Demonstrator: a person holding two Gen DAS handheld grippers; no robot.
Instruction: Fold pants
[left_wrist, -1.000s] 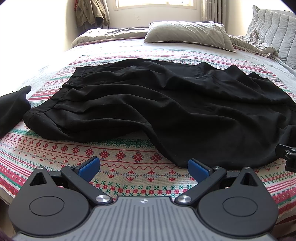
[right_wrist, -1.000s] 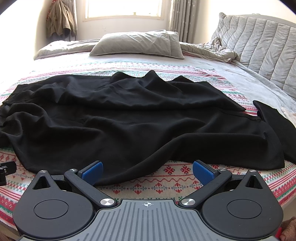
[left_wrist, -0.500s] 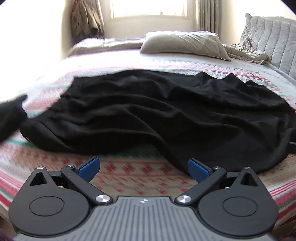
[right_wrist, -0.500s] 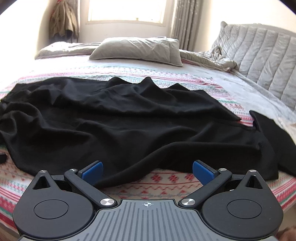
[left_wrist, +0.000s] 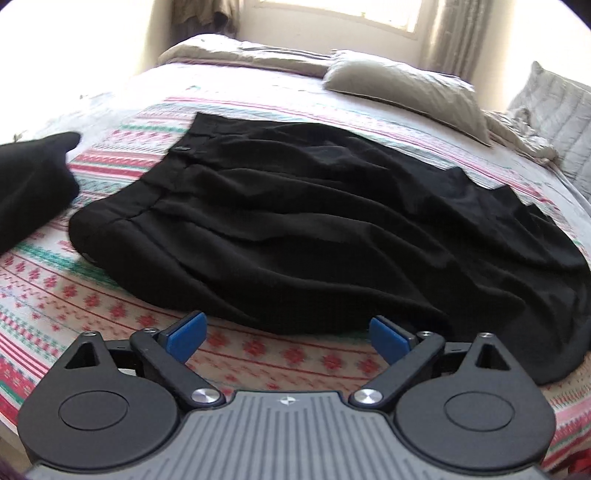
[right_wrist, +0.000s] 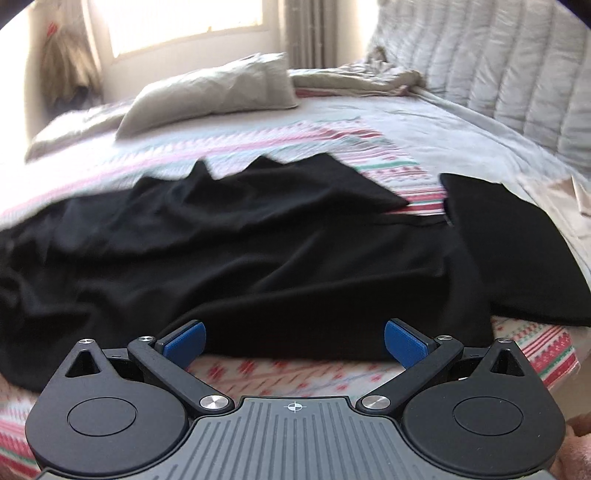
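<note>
Two grippers: we see left gripper (left_wrist: 286, 334) and right gripper (right_wrist: 293, 341), jaws spread wide on both, holding nothing
pants (left_wrist: 314, 229): black, rumpled, spread flat across the bed (left_wrist: 44, 295), near hem just ahead of both grippers
waistband: left end, we see a button (left_wrist: 183, 148)
second black garment (right_wrist: 517, 251): right of the pants, touching them
pillow (right_wrist: 214, 94): far end, under the window (right_wrist: 177, 22)

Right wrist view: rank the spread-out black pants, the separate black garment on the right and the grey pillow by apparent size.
1. black pants, largest.
2. black garment and grey pillow look similar; the pillow lies farther away, so I won't rank them.
</note>
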